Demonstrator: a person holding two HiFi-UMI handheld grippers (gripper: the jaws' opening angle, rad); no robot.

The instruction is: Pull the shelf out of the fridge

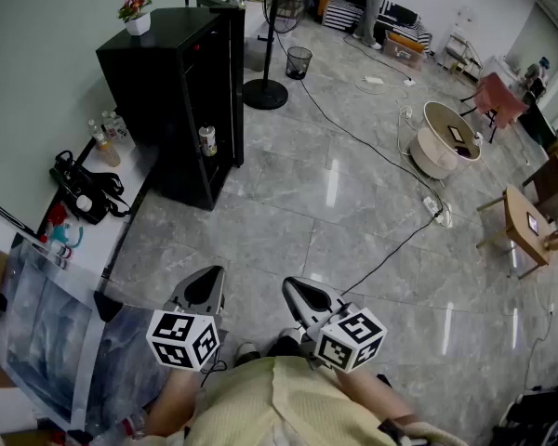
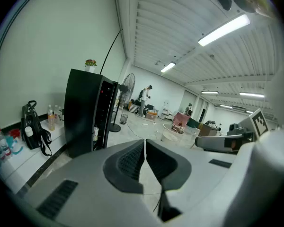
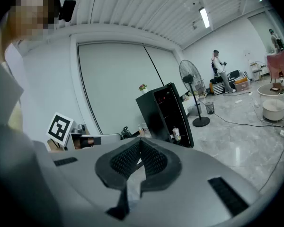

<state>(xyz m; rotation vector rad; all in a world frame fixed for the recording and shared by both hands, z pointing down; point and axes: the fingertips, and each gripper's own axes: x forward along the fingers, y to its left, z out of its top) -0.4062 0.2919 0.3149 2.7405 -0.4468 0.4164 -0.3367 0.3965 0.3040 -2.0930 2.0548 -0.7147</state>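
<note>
Your left tongs [image 2: 145, 145] are closed with nothing between them, and your right tongs [image 3: 140, 145] likewise. Both are held low in front of you, well apart from the tall black fridge [image 1: 167, 82]. It stands by the wall beside the white tabletop [image 1: 112, 221], its open front towards the room. The shelf [image 1: 205, 159] sits inside it, only a thin edge showing under a small can [image 1: 207, 140] whose label is too small to read. The cubes on the tongs bear black-and-white square patterns. The plastic bottles [image 1: 105, 142] on the tabletop are too blurred for brands — and the fridge's interior is dark, hard to make out.
</note>
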